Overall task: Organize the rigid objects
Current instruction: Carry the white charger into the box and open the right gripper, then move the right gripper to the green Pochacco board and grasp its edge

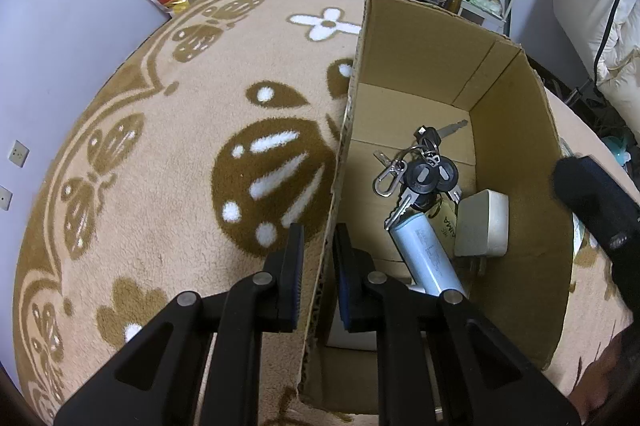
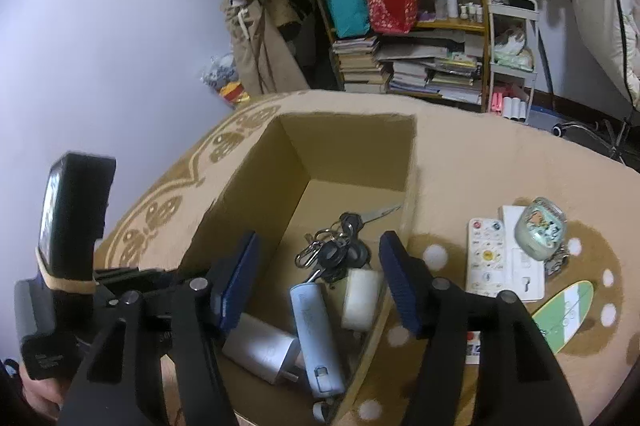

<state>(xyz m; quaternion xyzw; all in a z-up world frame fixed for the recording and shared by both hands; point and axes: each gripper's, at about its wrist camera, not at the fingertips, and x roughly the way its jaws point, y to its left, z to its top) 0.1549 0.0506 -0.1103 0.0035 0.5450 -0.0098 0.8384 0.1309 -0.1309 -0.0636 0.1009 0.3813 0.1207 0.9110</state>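
Left gripper [image 1: 316,278] pinches the cardboard box [image 1: 520,186] wall; right gripper [image 2: 320,282] hangs empty, jaws apart.
Beneath the right gripper, inside the box, lie a key bunch [image 2: 340,250], pale blue tube [image 2: 316,338], silver charger [image 2: 260,350] and white block [image 2: 360,298]; remote control [image 2: 486,254] rests outside on the patterned blanket [image 2: 472,162].

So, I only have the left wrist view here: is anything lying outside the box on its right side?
Observer: Yes, a white remote lies on the blanket, right of the box.
Reviewer: Anything beside it?
Observer: A small round jar sits partly on a white card, just right of the remote.
Reviewer: And is the right gripper holding something?
Observer: No, the right gripper is open above the box, with nothing between its pads.
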